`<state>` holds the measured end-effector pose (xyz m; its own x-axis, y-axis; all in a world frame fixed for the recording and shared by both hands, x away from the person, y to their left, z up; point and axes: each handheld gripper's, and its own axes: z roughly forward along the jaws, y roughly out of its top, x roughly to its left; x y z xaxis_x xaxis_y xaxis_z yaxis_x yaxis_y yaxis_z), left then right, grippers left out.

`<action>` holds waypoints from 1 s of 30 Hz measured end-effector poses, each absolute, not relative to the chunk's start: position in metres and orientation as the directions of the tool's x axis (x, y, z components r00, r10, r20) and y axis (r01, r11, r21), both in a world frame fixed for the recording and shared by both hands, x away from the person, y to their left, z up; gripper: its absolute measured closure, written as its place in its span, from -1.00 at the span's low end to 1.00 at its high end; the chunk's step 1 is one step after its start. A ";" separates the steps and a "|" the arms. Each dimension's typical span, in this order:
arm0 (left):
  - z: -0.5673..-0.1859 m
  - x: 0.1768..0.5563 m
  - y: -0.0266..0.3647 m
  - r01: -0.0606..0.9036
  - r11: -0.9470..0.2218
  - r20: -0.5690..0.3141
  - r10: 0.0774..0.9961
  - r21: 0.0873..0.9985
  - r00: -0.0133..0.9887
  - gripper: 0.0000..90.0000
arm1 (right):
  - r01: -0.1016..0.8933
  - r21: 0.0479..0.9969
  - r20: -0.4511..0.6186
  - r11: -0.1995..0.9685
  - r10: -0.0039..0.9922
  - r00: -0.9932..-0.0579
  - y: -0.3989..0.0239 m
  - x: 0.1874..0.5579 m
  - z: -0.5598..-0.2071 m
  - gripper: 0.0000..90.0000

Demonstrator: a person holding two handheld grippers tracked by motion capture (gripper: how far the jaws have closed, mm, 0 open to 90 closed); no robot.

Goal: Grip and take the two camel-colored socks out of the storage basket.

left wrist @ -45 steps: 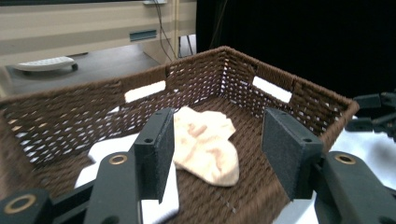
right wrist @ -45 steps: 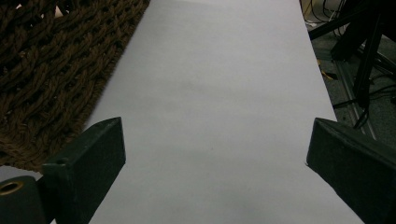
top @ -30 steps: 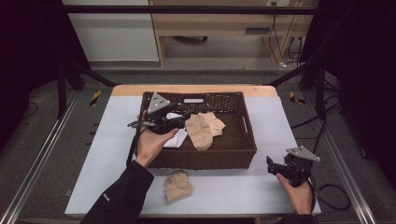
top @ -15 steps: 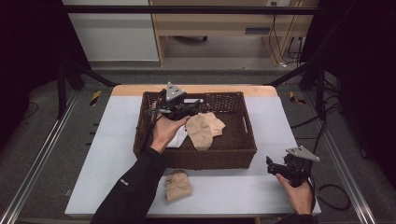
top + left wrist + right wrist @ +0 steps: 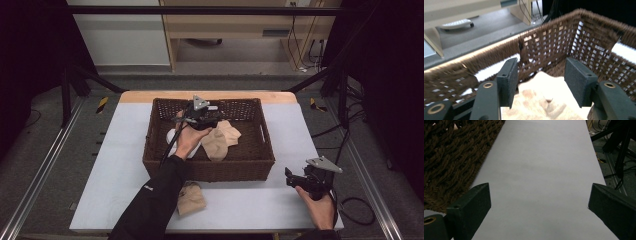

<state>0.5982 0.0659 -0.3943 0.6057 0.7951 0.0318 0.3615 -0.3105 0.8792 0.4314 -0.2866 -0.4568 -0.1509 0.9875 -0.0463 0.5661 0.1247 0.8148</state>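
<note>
Beige cloth (image 5: 222, 140): lies crumpled inside the wicker basket (image 5: 260, 159), near its middle, directly under the left gripper (image 5: 207, 120); in the left gripper view it sits just below and between the two jaws.
Hidden parts: the cloth's left edge is covered by the hand (image 5: 187, 140) and the gripper body in the high view; its near end is cut off at the bottom of the left gripper view. A white cloth (image 5: 172, 136) beside it is mostly hidden under the hand.
Blur: the basket wall is smeared in the left gripper view, so whether the pads touch the cloth cannot be told.
Surroundings: a second beige cloth (image 5: 190, 198) lies on the white table (image 5: 110, 170) in front of the basket, partly under the black sleeve (image 5: 150, 205).
Left gripper jaws: apart, having just been closing a little, with cloth showing in the gap and nothing clamped.
Left arm: reaches from the bottom edge over the basket's front wall, gripper tipped down.
Right gripper (image 5: 292, 178): held low over the table's right front corner, jaws wide apart over bare table, basket wall at its left.
</note>
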 end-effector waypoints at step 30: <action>-0.442 0.604 0.045 0.476 -0.529 0.112 0.743 0.702 0.660 -0.02 | 0.586 0.800 -0.050 0.132 0.987 -0.154 -0.284 0.434 -0.459 -0.89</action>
